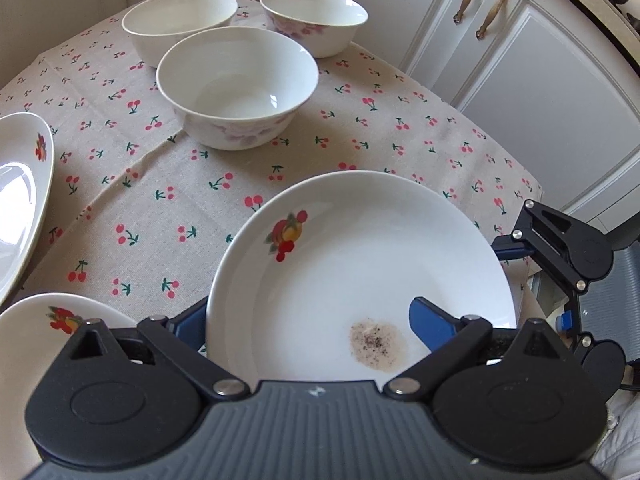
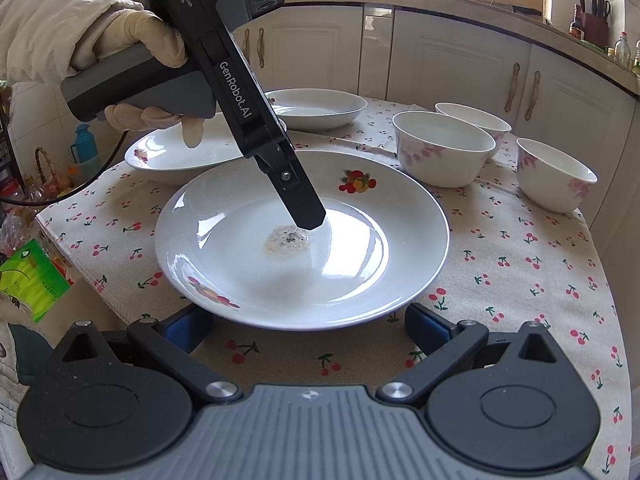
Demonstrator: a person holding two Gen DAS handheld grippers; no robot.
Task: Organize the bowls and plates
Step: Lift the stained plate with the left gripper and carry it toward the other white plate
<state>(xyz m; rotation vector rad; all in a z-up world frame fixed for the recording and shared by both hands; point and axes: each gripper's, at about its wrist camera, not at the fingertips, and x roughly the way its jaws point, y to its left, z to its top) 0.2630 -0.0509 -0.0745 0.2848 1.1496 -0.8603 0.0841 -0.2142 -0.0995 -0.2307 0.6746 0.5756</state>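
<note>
While the gloved hand [image 2: 132,52] tilts the left gripper [image 1: 308,320] steeply down from the upper left, its fingers straddle the near rim of the stained plate [image 2: 304,236], one inside the well, one outside; whether they pinch it I cannot tell. The plate sits at the near edge of the cherry-print tablecloth [image 2: 520,264]. The right gripper [image 2: 308,328] waits low at the plate's edge, jaws spread wide, holding nothing. Three bowls [image 2: 444,148] cluster farther back, two more plates [image 2: 188,156] alongside.

white fruit-print plate [image 2: 360,216], cherry-patterned beige tablecloth [image 2: 520,264]
</note>
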